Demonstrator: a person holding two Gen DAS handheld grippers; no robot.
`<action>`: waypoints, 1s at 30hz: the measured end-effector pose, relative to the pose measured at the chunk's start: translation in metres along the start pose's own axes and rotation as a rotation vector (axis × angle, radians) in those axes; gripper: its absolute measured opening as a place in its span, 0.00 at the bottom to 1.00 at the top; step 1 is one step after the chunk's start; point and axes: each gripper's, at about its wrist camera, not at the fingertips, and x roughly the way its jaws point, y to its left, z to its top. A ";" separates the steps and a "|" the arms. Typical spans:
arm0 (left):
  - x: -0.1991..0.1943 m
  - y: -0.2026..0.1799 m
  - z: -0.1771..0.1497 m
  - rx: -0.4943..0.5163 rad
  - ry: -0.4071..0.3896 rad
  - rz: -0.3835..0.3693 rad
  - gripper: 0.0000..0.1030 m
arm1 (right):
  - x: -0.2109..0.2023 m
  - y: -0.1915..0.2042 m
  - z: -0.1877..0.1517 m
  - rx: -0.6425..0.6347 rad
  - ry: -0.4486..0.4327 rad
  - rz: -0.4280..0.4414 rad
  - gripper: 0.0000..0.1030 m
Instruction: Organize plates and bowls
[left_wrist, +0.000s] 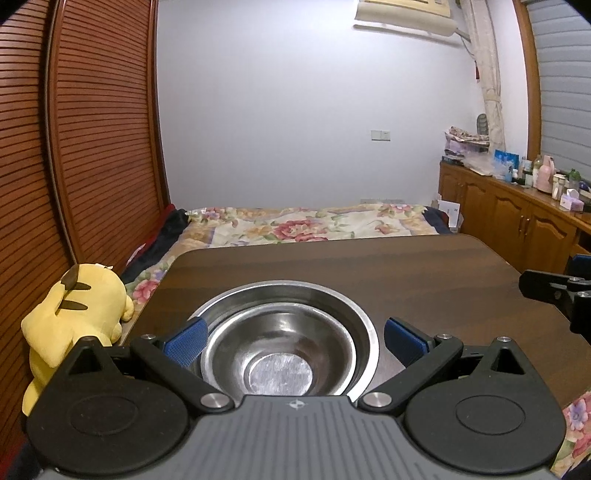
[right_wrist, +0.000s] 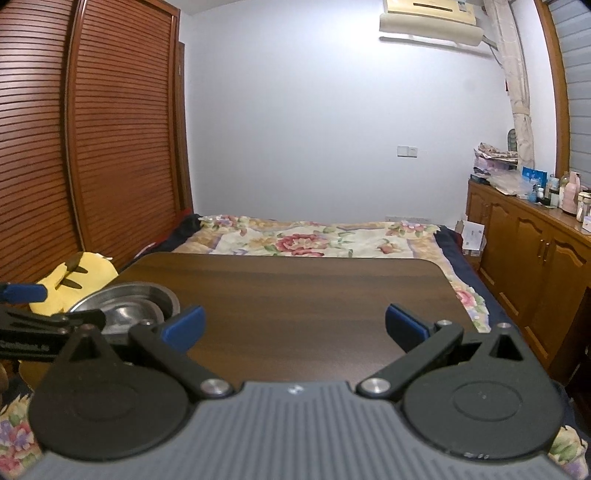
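Two steel bowls sit nested on the dark wooden table (left_wrist: 406, 266): a small bowl (left_wrist: 280, 347) inside a wider outer bowl (left_wrist: 354, 314). My left gripper (left_wrist: 291, 341) hangs open just above them, its blue pads on either side of the bowls without clamping. In the right wrist view the same nested bowls (right_wrist: 125, 304) show at the left. My right gripper (right_wrist: 293, 326) is open over bare tabletop (right_wrist: 295, 288), with nothing between its fingers. The left gripper's arm (right_wrist: 33, 325) reaches in from the left edge there.
A yellow plush toy (left_wrist: 74, 317) lies off the table's left edge by a slatted wooden wardrobe (left_wrist: 92, 147). A bed with a floral cover (left_wrist: 295, 225) lies beyond the table. Wooden cabinets (left_wrist: 517, 218) with bottles run along the right wall.
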 end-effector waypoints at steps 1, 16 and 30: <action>-0.001 0.000 -0.001 0.001 0.000 0.003 1.00 | -0.001 -0.001 0.000 0.000 0.000 -0.002 1.00; -0.006 -0.001 -0.018 -0.029 -0.002 0.012 1.00 | -0.005 0.007 -0.014 -0.004 0.013 0.009 1.00; 0.002 0.009 -0.041 -0.057 0.016 0.027 1.00 | 0.002 0.006 -0.038 0.009 0.002 -0.019 1.00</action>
